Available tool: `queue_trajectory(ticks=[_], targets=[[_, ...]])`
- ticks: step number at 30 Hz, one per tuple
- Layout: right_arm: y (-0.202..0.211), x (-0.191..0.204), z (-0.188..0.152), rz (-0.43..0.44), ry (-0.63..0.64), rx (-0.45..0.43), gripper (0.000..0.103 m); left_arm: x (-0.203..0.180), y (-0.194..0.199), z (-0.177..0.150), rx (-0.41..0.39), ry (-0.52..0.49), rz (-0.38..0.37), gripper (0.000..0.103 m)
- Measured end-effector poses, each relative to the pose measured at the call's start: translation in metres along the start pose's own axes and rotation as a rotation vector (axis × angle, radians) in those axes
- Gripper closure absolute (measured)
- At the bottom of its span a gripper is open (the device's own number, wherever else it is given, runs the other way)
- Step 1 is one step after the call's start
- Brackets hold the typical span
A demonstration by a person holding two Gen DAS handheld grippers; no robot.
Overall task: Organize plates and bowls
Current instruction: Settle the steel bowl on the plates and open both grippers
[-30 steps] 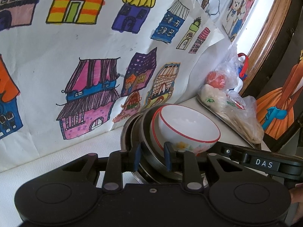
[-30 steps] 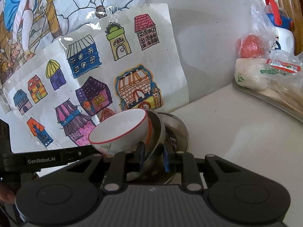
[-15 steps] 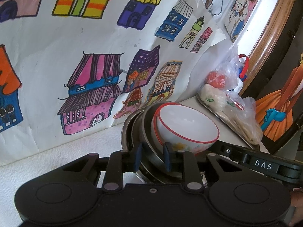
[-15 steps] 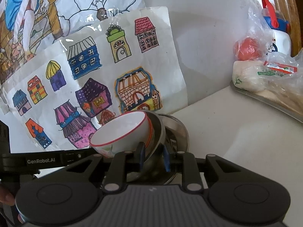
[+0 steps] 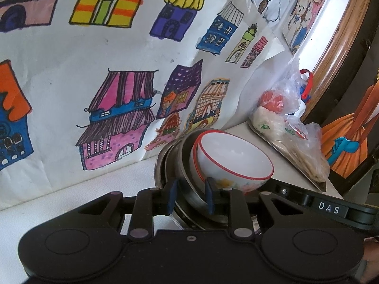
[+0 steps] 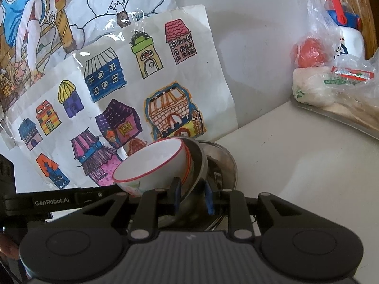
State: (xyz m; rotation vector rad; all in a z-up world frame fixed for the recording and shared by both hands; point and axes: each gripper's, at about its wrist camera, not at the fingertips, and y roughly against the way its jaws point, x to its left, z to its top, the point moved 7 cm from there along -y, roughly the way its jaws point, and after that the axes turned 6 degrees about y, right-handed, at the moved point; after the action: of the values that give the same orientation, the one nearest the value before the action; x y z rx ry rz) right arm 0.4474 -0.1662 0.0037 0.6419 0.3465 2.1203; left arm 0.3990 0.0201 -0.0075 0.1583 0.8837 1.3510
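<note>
A white bowl with a red rim (image 5: 233,159) sits nested in a stack of steel plates and bowls (image 5: 183,165), tilted above the white counter. My left gripper (image 5: 190,197) is shut on the near rim of the steel stack. My right gripper (image 6: 193,196) is shut on the opposite rim of the same steel stack (image 6: 201,165), with the white bowl (image 6: 151,163) just left of its fingers. Each gripper's body shows at the edge of the other's view.
A wall covered with children's house drawings (image 5: 118,118) stands close behind the stack. A steel tray with bagged food (image 5: 289,137) lies to the right on the counter (image 6: 296,165). A wooden-framed edge (image 5: 336,35) rises at far right.
Both grippers and the held stack have shifted slightly; the wall drawings have slid a little in view. Grip on the stack is unchanged.
</note>
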Motion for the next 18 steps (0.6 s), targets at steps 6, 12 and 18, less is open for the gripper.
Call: queue_trajectory(ticks=[6, 12, 18], targets=[[0.0, 0.0, -0.0003, -0.005, 0.0, -0.006, 0.076, 0.0009, 0.0008, -0.0002, -0.004, 0.001, 0.007, 0.073], [0.0007, 0.0001, -0.0013, -0.005, -0.006, -0.007, 0.076, 0.0001, 0.0011, -0.0005, -0.008, -0.005, 0.018, 0.073], [0.0032, -0.0001, -0.0022, -0.013, -0.007, -0.016, 0.075, 0.0004, 0.0016, 0.0, -0.011, -0.008, 0.026, 0.069]])
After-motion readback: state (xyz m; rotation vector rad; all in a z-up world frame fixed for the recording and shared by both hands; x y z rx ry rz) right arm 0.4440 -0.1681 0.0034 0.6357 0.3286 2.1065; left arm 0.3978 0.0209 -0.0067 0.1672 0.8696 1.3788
